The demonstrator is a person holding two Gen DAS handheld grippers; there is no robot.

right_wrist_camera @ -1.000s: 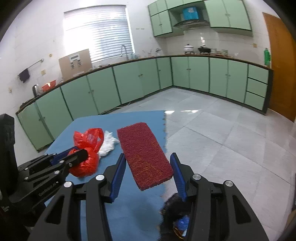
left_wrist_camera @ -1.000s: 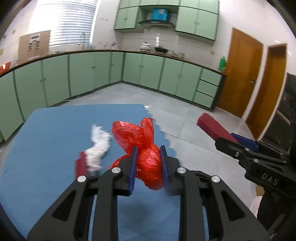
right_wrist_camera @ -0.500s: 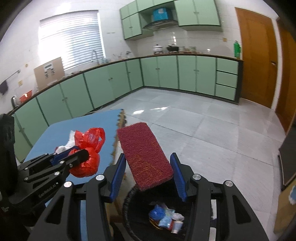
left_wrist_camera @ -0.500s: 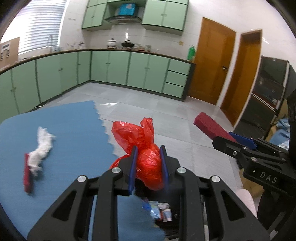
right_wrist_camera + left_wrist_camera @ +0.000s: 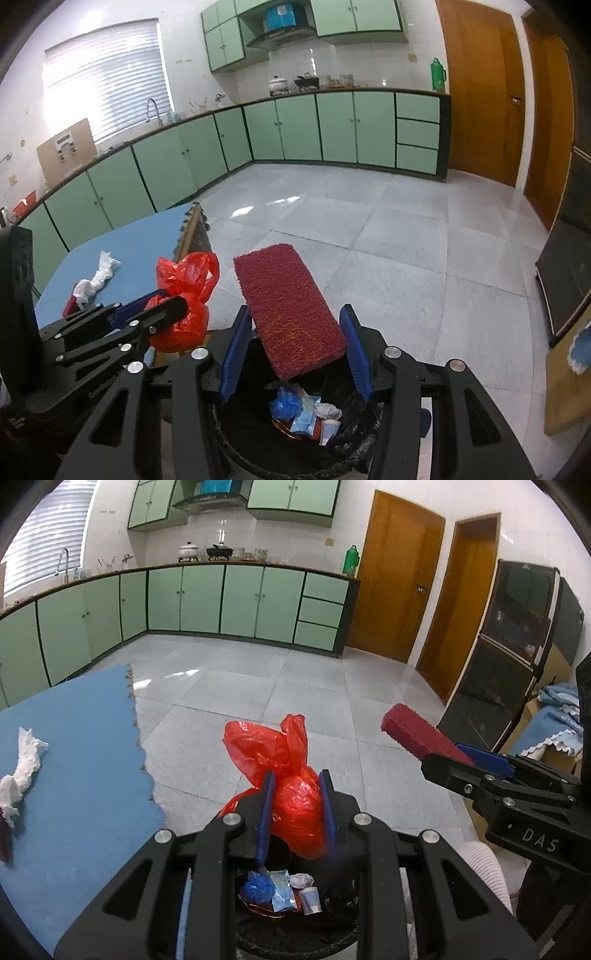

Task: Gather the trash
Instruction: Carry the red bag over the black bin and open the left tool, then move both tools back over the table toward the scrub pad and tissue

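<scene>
Red plastic bag (image 5: pixel 291 775), knotted, clamped between left gripper (image 5: pixel 295 805) pads above bin | red scouring pad (image 5: pixel 291 310) pinched flat between right gripper (image 5: pixel 295 350) pads, over same bin | black-lined trash bin (image 5: pixel 258 443) below, holding wrappers | white tissue (image 5: pixel 22 760) lying on blue table (image 5: pixel 85 760)

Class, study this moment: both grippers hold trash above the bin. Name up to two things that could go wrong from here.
1. The red scouring pad in the right gripper juts past the trash bin; released carelessly, it might strike the rim and fall on the floor.
2. The red plastic bag in the left gripper has loose flaps that may cling to the pads.
</scene>
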